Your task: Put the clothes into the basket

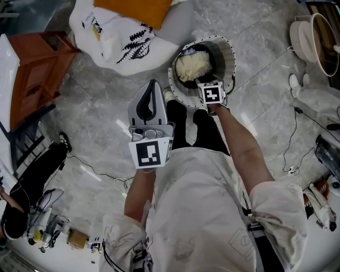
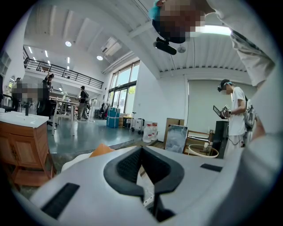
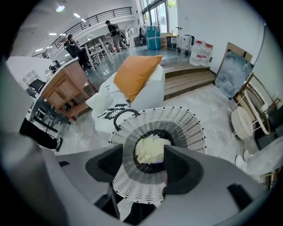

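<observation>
Grey marble floor [image 1: 95, 106]; basket [image 1: 228, 53] holds cream cloth [image 1: 194, 66], perhaps towel; right claw [image 3: 143, 152] wide, empty above; left claw [image 2: 141, 149] closed, empty.

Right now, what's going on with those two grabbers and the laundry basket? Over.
Left gripper shut, empty. Right gripper open above the basket, nothing between its jaws. Cream garment lies inside the basket. Nothing in the way.

Cloth [image 1: 194, 66] in basket [image 1: 229, 52], basket on floor [image 1: 106, 106], cushion [image 1: 133, 10] behind it (cabinet [image 1: 32, 69] far left)
</observation>
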`<state>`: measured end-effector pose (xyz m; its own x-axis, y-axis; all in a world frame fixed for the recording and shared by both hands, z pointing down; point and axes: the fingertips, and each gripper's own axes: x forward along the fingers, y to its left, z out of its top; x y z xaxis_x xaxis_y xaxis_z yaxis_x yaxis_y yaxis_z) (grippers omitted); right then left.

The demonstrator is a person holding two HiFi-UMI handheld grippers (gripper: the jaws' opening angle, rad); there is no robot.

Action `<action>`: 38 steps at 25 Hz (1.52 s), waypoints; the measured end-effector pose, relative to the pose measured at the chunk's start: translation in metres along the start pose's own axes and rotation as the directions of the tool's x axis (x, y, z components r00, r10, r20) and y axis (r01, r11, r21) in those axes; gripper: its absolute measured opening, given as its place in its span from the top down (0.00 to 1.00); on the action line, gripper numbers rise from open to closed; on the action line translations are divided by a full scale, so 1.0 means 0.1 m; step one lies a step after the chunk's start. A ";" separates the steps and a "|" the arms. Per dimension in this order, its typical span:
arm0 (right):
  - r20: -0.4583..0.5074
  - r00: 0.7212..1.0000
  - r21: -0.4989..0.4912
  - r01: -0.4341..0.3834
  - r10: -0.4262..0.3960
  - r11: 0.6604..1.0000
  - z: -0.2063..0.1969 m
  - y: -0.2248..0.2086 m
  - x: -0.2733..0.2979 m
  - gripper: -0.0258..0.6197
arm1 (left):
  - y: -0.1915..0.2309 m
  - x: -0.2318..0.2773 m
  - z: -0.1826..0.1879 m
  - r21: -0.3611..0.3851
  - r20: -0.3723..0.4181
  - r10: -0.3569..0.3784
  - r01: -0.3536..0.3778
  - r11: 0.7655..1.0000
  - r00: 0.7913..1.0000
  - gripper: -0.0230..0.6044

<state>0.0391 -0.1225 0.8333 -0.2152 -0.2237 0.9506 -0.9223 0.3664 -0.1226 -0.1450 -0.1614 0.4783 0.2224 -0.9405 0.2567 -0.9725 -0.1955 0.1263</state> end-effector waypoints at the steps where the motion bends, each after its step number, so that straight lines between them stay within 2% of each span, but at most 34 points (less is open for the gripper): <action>1: 0.003 1.000 0.000 -0.001 0.001 1.000 0.01 0.00 -0.01 0.54 | -0.01 0.00 0.00 0.000 0.001 0.000 0.000 1.000 1.000 0.96; 6: 0.045 0.999 -0.007 -0.016 0.016 1.000 0.08 0.03 -0.18 0.54 | -0.04 -0.02 0.07 0.000 0.017 0.003 -0.003 1.000 1.000 0.96; 13: 0.174 0.983 -0.033 -0.055 0.060 0.998 0.19 0.11 -0.60 0.55 | -0.16 -0.10 0.24 0.008 0.052 -0.002 0.002 1.000 0.999 0.96; 17: 0.265 0.962 -0.046 -0.060 0.070 0.997 0.27 0.10 -0.98 0.56 | -0.25 -0.19 0.33 0.013 0.073 0.001 -0.002 1.000 0.997 0.96; 23: 0.419 0.904 -0.081 -0.061 0.090 0.995 0.46 0.06 -1.71 0.56 | -0.36 -0.35 0.47 0.023 0.097 0.013 -0.015 1.000 0.995 0.96; 27: 0.533 0.840 -0.099 -0.060 0.104 0.993 0.64 0.12 -2.28 0.56 | -0.42 -0.51 0.56 0.027 0.113 0.017 -0.020 0.999 0.993 0.96; 31: 0.639 0.758 -0.132 -0.064 0.135 0.989 0.88 0.24 -2.87 0.56 | -0.47 -0.62 0.68 0.034 0.137 0.024 -0.029 0.999 0.990 0.96; 35: 0.744 0.646 -0.210 -0.016 0.170 0.978 1.17 0.40 -3.55 0.56 | -0.51 -0.70 0.87 0.040 0.162 0.029 -0.036 0.999 0.986 0.96; 38: 0.818 0.547 -0.232 0.028 0.179 0.972 1.37 0.44 -4.09 0.56 | -0.57 -0.78 1.08 0.054 0.194 0.028 -0.039 0.998 0.981 0.96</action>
<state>0.0429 -0.1389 0.4000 -0.5453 -0.7953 0.2648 -0.8286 0.5592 -0.0267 -0.1146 -0.1074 0.3472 0.1775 -0.9817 0.0693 -0.9828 -0.1732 0.0643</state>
